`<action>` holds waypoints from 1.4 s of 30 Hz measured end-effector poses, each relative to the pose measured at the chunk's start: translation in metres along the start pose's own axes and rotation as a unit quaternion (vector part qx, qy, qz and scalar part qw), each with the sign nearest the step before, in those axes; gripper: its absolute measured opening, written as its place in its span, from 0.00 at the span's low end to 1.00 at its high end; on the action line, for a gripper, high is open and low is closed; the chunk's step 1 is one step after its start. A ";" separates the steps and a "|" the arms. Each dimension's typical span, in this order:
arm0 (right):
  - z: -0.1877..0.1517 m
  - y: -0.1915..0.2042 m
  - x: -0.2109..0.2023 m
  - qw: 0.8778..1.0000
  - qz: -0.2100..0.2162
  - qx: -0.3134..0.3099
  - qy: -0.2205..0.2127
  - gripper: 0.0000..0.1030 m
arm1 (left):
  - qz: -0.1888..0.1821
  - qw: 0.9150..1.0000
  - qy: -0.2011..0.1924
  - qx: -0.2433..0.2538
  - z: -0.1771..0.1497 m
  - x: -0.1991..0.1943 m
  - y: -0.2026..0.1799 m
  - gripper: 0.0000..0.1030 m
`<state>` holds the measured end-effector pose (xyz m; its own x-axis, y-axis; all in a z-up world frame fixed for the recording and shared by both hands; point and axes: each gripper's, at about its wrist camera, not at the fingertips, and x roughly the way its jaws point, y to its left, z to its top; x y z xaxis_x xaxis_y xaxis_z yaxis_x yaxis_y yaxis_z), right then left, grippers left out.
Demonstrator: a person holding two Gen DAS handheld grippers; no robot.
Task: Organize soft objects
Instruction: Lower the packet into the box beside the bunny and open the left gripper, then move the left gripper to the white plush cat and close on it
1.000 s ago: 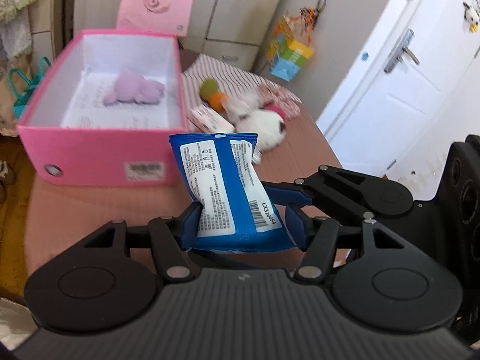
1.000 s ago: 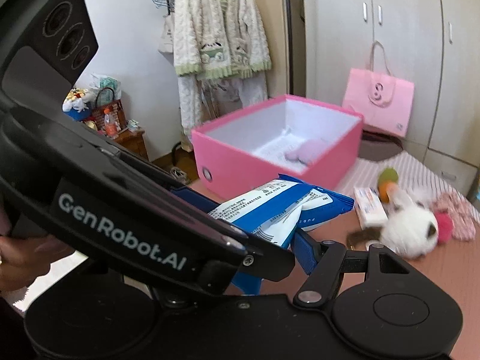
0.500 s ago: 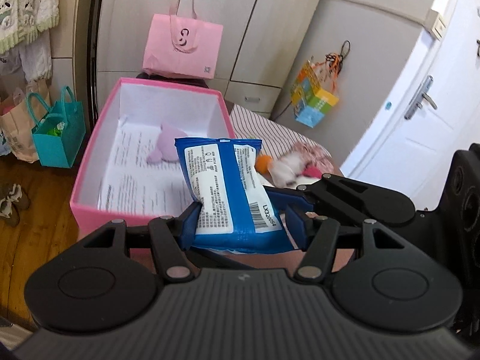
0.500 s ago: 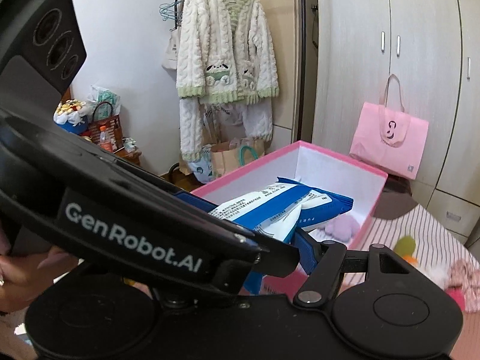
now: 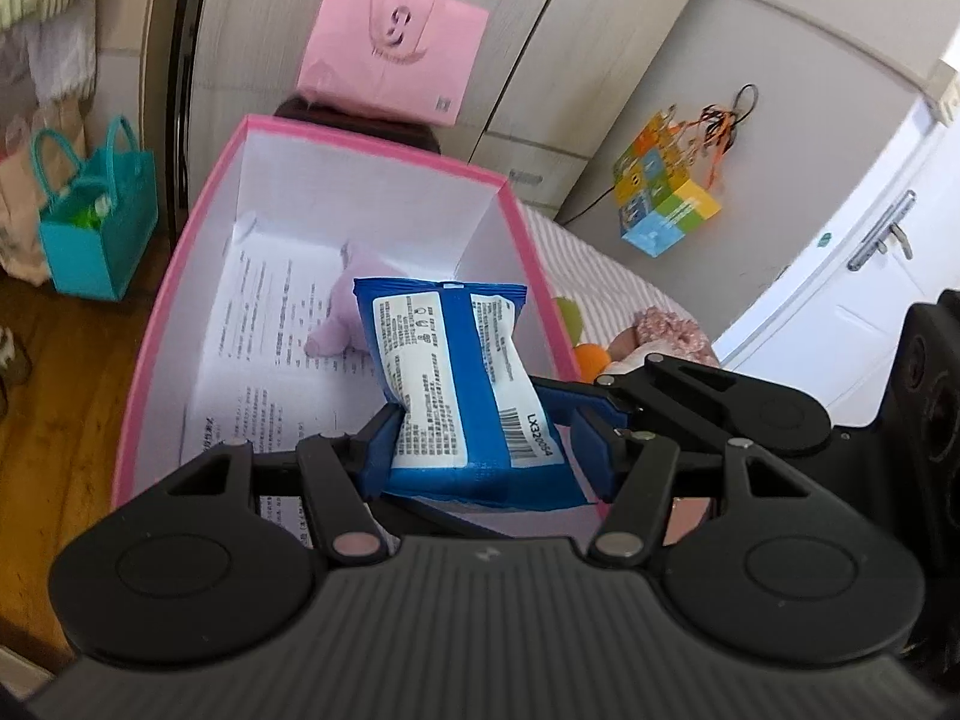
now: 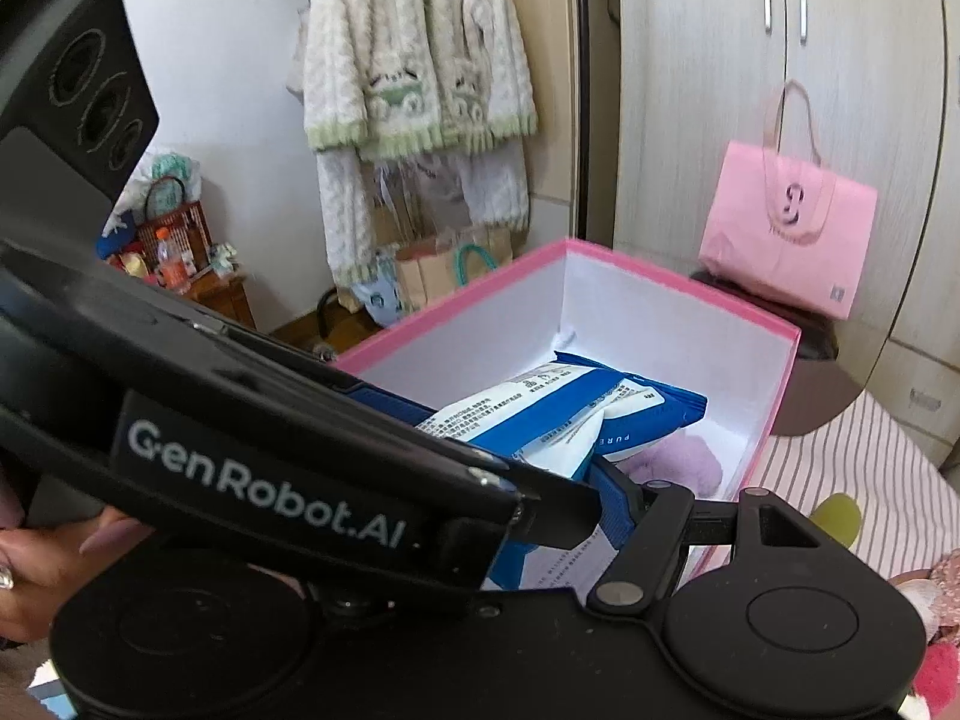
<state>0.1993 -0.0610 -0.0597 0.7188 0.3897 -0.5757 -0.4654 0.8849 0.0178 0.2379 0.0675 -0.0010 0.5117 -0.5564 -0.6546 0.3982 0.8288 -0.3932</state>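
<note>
**Blue wipes pack held over the pink box**

The blue wipes pack (image 5: 462, 384) sits clamped at its near end between the blue pads of the left gripper (image 5: 480, 456); its long axis runs away from the camera and tips upward, the crimped far edge pointing toward the back wall of the pink storage box (image 5: 150, 360), the printed white label facing up; the pack hangs above the box's open interior, not touching its floor. In the right wrist view the same pack (image 6: 564, 408) lies roughly level, its far end aimed at the box's far right corner. The right gripper (image 6: 606, 504) reaches in beside it, one blue pad against the pack's side; whether it clasps the pack cannot be told, since the left gripper's body covers its other finger. Below the pack a purple plush toy (image 5: 336, 324) lies on the printed paper lining the box; a pink tote bag (image 5: 390, 54) stands behind the box; a teal bag (image 5: 96, 228) stands on the floor left of it; other soft toys (image 5: 654, 336) lie right of the box on the striped cloth (image 5: 600, 276).
</note>
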 end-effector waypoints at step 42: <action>-0.009 0.000 -0.114 0.997 -0.051 -0.062 0.015 0.78 | 0.021 0.991 -0.092 0.093 -0.030 -0.114 -0.080 0.66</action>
<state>0.1130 -0.1078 -0.0016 0.7509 0.2889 -0.5938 -0.4518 0.8806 -0.1428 0.1243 0.0664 0.0858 0.6538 -0.5381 -0.5320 0.4994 0.8350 -0.2310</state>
